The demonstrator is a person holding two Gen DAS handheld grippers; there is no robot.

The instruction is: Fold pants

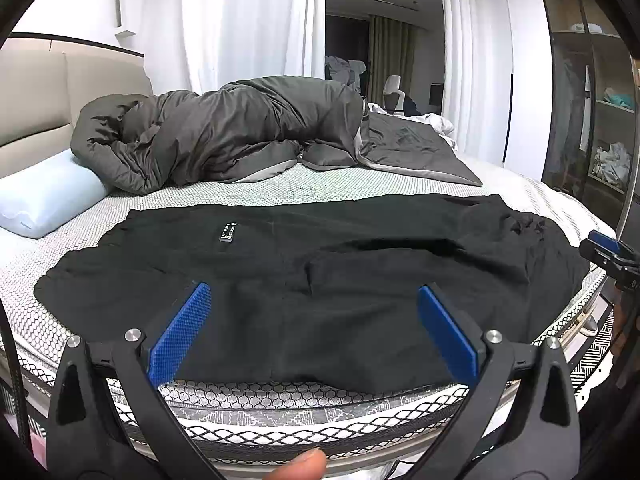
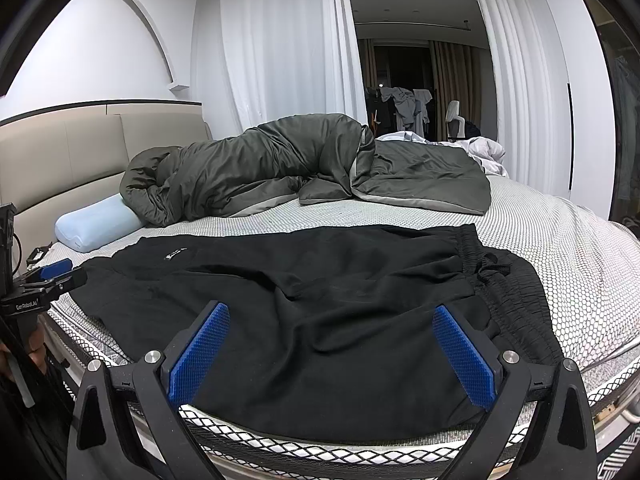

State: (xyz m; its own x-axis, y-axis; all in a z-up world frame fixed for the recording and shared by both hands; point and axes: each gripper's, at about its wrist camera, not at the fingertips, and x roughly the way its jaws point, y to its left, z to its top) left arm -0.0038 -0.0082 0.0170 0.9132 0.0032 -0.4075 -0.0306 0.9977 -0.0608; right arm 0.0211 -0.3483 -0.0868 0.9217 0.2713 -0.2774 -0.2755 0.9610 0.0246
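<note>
Black pants (image 1: 320, 280) lie spread across the near part of the bed, waistband with drawstring at the right (image 2: 492, 272), a small label toward the left (image 1: 227, 233). My left gripper (image 1: 314, 300) is open and empty, hovering over the near edge of the pants. My right gripper (image 2: 330, 320) is open and empty, above the pants' near edge toward the waistband. Each gripper shows at the edge of the other's view: the right one in the left wrist view (image 1: 608, 252), the left one in the right wrist view (image 2: 52, 276).
A bare mattress (image 2: 560, 248) with a honeycomb cover carries a crumpled dark grey duvet (image 1: 224, 140) at the far side and a light blue pillow (image 1: 44, 196) by the beige headboard (image 1: 36, 96). White curtains hang behind. Shelves (image 1: 600, 120) stand at the right.
</note>
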